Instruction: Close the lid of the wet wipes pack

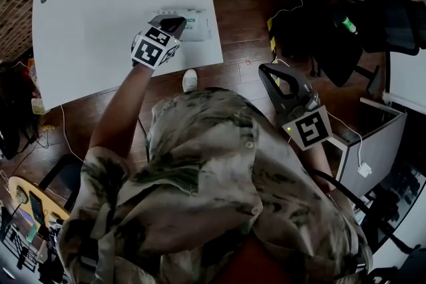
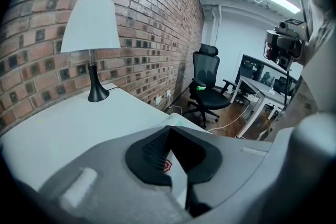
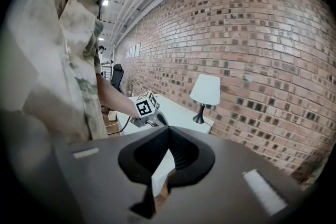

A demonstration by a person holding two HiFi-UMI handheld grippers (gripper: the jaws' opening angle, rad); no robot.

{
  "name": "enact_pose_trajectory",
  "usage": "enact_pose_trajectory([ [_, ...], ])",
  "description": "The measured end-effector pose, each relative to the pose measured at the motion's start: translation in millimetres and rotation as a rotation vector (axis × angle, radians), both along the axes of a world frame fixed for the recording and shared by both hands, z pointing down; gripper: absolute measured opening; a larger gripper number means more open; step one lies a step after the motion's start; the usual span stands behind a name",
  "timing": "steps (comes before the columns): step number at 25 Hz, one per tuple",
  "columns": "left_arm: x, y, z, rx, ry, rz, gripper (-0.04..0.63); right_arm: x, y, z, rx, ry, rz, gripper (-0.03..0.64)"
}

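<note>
From the head view I see the wet wipes pack (image 1: 197,26) lying flat on the white table (image 1: 100,10), close to the table's near right corner. My left gripper (image 1: 176,24) is reached out over the pack's left part, its marker cube (image 1: 156,46) on the near side and its black tips directly above the pack. I cannot tell from here whether they touch it. The tips cover the pack's top, so I cannot make out the lid or how it sits. In the left gripper view the fingers (image 2: 152,152) are drawn together and meet at a point with nothing clamped between them. A white surface with a small red mark shows through the gap beneath them. Beyond them a white-shaded lamp (image 2: 92,34) stands at the far side of the table against the brick wall (image 2: 152,23), and a black office chair (image 2: 209,86) sits on the floor off to the right. My right gripper (image 1: 269,72) hangs well apart from the table, out to the right over the wooden floor (image 1: 239,23). Its own view shows its fingers (image 3: 181,157) pressed together as well, holding nothing, and looking across at the left gripper, the lamp and the table.
</note>
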State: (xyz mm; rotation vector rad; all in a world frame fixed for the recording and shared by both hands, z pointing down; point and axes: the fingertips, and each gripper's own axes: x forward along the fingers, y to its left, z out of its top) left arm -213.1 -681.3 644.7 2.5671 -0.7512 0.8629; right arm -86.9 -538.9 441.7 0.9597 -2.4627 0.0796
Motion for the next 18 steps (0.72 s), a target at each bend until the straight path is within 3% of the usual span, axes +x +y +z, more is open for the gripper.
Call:
enact_pose_trajectory([
  [8,3,-10,14,-0.02,-0.111,0.034,0.0,0,-13,3,-0.005,0.003,0.006,0.006],
  [13,9,-11,18,-0.096,-0.091,0.016,0.0,0,-23,8,-0.017,0.004,0.004,0.006],
  [18,7,-11,20,-0.096,-0.069,0.014,0.0,-6,-30,11,-0.006,-0.002,-0.014,0.006],
])
